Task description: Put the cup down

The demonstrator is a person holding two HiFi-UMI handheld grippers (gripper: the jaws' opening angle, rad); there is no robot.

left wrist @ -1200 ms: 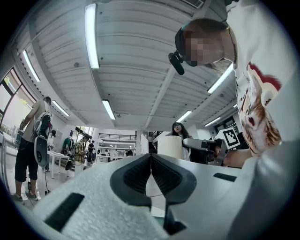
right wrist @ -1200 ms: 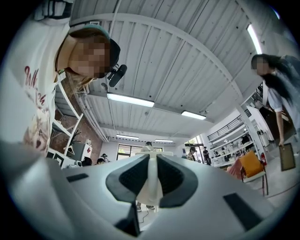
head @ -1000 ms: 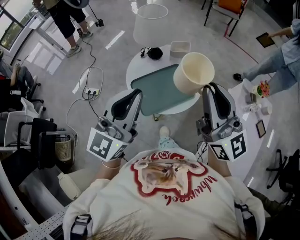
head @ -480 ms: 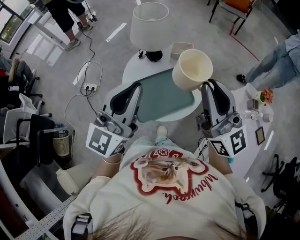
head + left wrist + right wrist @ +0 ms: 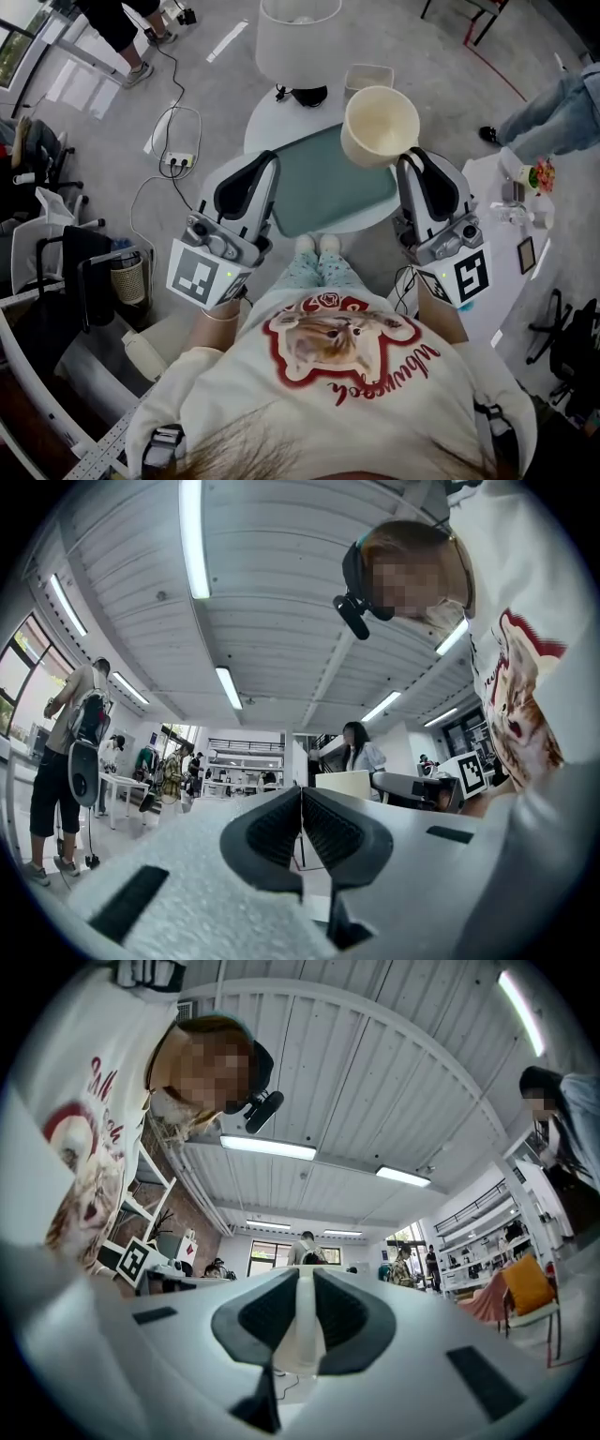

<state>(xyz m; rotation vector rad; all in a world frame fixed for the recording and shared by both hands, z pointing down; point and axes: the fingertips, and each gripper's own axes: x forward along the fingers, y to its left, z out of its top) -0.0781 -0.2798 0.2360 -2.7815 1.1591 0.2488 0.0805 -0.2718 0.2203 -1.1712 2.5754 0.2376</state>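
A cream cup (image 5: 380, 127) is held up above the round table's far right side, tilted with its open mouth facing me. My right gripper (image 5: 410, 155) is shut on its rim. In the right gripper view a strip of the cup's wall (image 5: 302, 1335) sits pinched between the dark pads. My left gripper (image 5: 267, 161) is raised at the left of the table, shut with nothing in it. In the left gripper view the pads (image 5: 281, 827) meet, and the cup (image 5: 342, 785) shows beyond them.
A teal mat (image 5: 323, 183) covers the white round table (image 5: 267, 117). At its far edge stand a white lamp shade (image 5: 298, 37), a black object (image 5: 307, 96) and a small white tray (image 5: 367, 77). Cables and a power strip (image 5: 176, 159) lie on the floor at the left. People stand around.
The cup, still in the right gripper, has drifted slightly up and left in the head view. Both grippers sit a little higher, and the table has slid nearer to me.
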